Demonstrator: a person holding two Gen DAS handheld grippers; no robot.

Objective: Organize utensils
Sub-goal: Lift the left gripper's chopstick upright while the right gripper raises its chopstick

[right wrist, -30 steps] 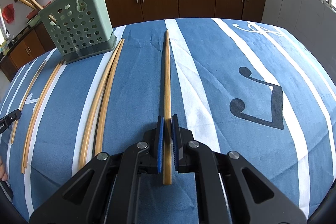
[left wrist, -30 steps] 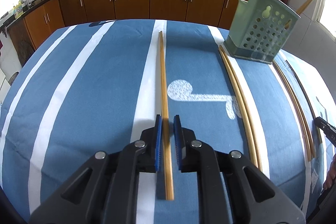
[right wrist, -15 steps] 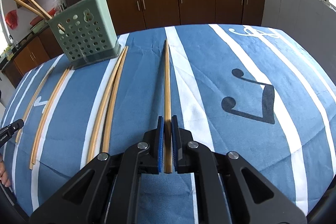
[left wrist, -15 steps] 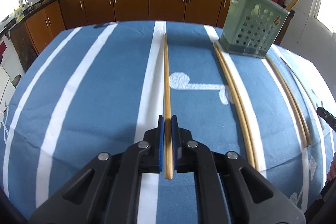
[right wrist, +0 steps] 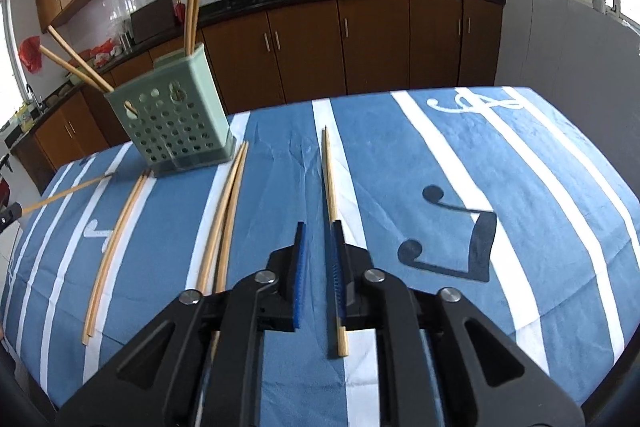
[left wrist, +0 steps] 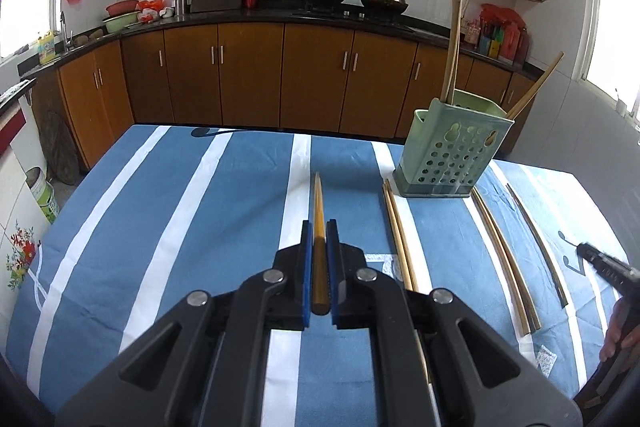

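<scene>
The left gripper [left wrist: 319, 267] clenches one chopstick [left wrist: 318, 211], tilted above the surface [left wrist: 180, 227], presumably to carry it to the holder [left wrist: 456, 151] near the far edge. The right gripper [right wrist: 318, 267] angles down, its fingers opening; another chopstick [right wrist: 332, 227] lies released beside its right finger. More pairs [right wrist: 224, 219] lie mid-surface.

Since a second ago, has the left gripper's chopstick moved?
Yes. The chopstick has lifted off the tablecloth; its tip now points toward the green holder.
</scene>
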